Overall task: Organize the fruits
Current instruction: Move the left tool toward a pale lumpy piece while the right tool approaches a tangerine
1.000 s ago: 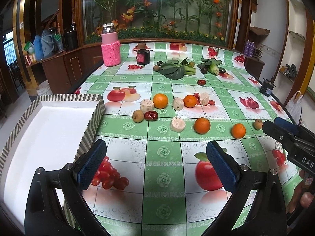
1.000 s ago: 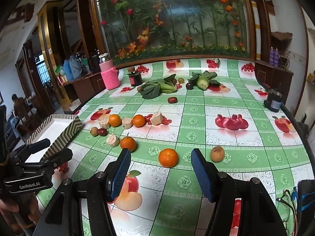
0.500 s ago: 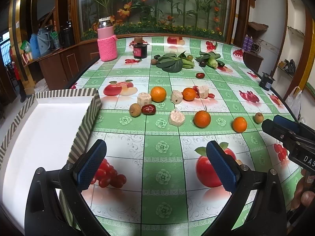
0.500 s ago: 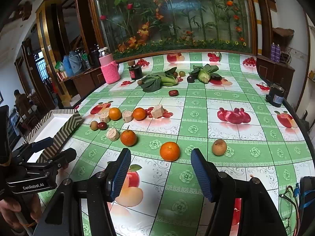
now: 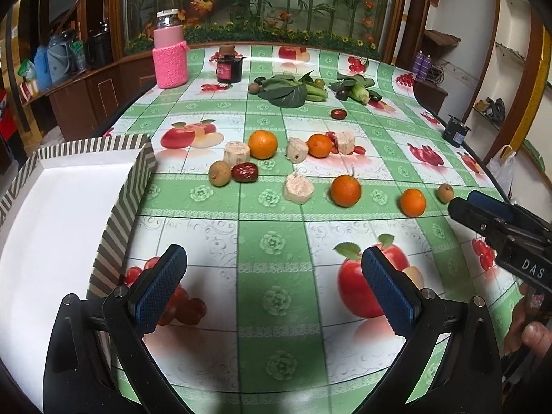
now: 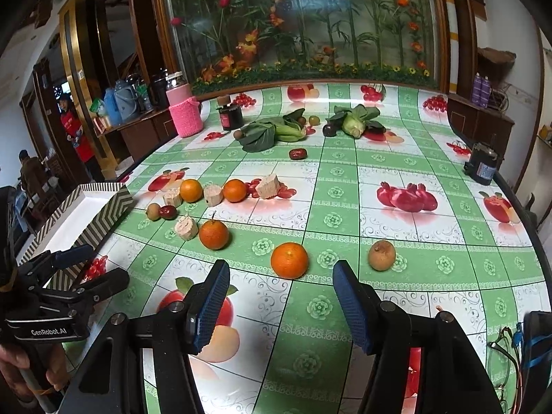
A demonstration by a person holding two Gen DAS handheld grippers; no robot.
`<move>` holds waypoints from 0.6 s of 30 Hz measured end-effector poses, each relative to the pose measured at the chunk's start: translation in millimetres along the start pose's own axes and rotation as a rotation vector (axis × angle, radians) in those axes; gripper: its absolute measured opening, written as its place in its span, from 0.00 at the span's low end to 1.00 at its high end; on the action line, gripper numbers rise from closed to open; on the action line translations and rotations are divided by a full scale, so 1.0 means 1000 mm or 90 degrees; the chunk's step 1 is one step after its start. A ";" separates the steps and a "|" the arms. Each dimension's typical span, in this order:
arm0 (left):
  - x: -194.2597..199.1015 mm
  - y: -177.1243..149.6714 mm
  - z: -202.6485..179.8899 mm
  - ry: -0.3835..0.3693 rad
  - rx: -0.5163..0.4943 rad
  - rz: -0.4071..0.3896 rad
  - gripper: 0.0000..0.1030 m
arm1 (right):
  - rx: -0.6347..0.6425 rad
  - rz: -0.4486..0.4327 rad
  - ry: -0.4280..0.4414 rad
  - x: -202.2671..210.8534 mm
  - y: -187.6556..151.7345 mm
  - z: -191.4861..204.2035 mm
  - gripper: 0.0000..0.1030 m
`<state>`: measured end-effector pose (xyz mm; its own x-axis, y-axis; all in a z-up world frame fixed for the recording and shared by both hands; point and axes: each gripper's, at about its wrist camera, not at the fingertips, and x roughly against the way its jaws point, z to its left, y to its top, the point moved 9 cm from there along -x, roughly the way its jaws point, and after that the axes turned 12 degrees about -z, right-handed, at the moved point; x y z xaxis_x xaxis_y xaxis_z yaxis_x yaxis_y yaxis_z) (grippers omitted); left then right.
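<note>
Several oranges lie on the green fruit-print tablecloth; the nearest orange (image 6: 289, 260) sits just ahead of my right gripper (image 6: 281, 305), which is open and empty. A brown round fruit (image 6: 381, 255) lies to its right. Another orange (image 5: 345, 190), a red date (image 5: 244, 172), a small brown fruit (image 5: 219, 173) and pale cut chunks (image 5: 298, 188) lie mid-table. My left gripper (image 5: 274, 288) is open and empty over the near table, beside the striped box (image 5: 114, 214) with a white inside at left.
Leafy greens (image 5: 288, 89), a dark jar (image 5: 229, 67) and a pink-sleeved bottle (image 5: 170, 58) stand at the back. A small black object (image 6: 483, 167) sits at the right edge. Glasses (image 6: 500, 358) lie at the near right edge.
Both grippers have moved forward and a little lower toward the fruit. The nearest orange is now closer to the right gripper's fingers. Both stay open.
</note>
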<state>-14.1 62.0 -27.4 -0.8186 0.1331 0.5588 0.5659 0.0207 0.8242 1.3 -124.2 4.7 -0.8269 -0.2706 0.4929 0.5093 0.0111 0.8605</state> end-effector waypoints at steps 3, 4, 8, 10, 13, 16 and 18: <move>-0.002 -0.003 0.011 0.011 0.001 0.007 1.00 | -0.003 0.002 0.000 -0.001 -0.001 -0.002 0.59; -0.003 -0.005 0.016 0.016 0.004 0.010 1.00 | -0.006 0.003 0.002 -0.002 -0.002 -0.002 0.59; -0.007 -0.010 0.036 0.036 0.029 0.027 1.00 | -0.010 0.008 0.003 -0.006 -0.004 -0.004 0.59; -0.008 -0.010 0.040 0.046 0.036 0.030 1.00 | -0.010 0.012 0.000 -0.008 -0.005 -0.004 0.59; -0.009 -0.006 0.035 0.036 0.034 0.029 1.00 | -0.009 0.021 0.004 -0.013 -0.007 -0.004 0.59; -0.011 0.001 0.023 0.022 0.021 0.026 1.00 | -0.002 0.024 0.002 -0.015 -0.008 -0.003 0.59; -0.015 0.006 0.015 0.012 0.015 0.027 0.99 | 0.000 0.028 0.003 -0.016 -0.009 -0.003 0.59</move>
<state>2.8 74.8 -32.2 -0.7952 0.1151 0.5953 0.6024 0.0389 0.7972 11.1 -123.2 -11.3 -0.8027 -0.2752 0.5291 0.5448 0.0228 0.8383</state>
